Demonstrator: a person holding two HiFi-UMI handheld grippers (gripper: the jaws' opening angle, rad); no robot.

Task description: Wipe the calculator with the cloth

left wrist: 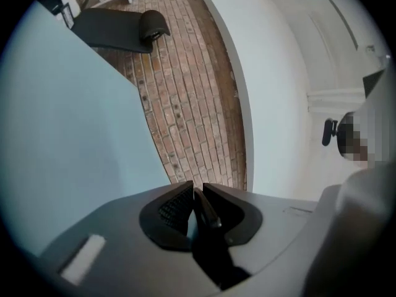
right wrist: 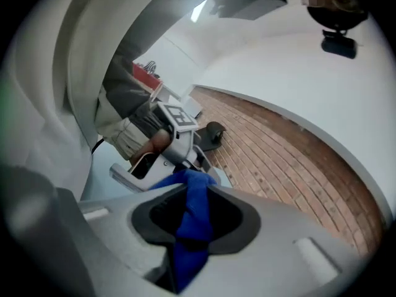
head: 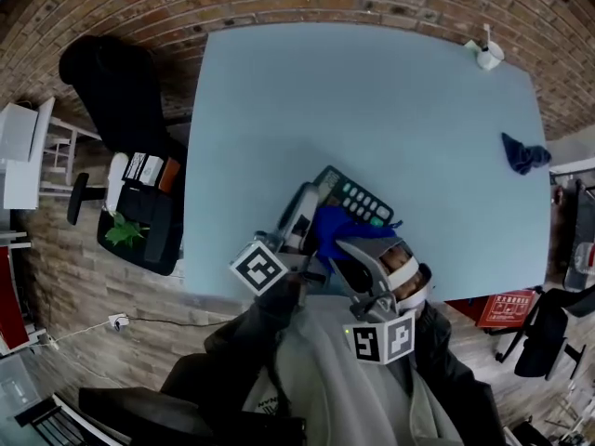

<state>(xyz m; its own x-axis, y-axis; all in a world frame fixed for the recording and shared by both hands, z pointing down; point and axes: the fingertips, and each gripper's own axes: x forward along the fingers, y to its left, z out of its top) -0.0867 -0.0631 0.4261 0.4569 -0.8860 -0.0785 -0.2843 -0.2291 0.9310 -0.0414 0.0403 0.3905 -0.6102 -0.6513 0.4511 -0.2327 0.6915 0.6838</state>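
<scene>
We keep the left tool (left wrist: 195, 198) clamped on the calculator (head: 358, 198) by its thin edge to brace it over the counter (head: 372, 100), while the right tool (right wrist: 195, 189) pinches the blue cloth (head: 337, 232), bunched past its tips so the wad meets the keys just ahead.

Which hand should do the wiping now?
Right. The right tongs pinch the bright blue cloth, next to the dark push-button calculator. The left tongs are busy gripping that calculator's edge.
</scene>
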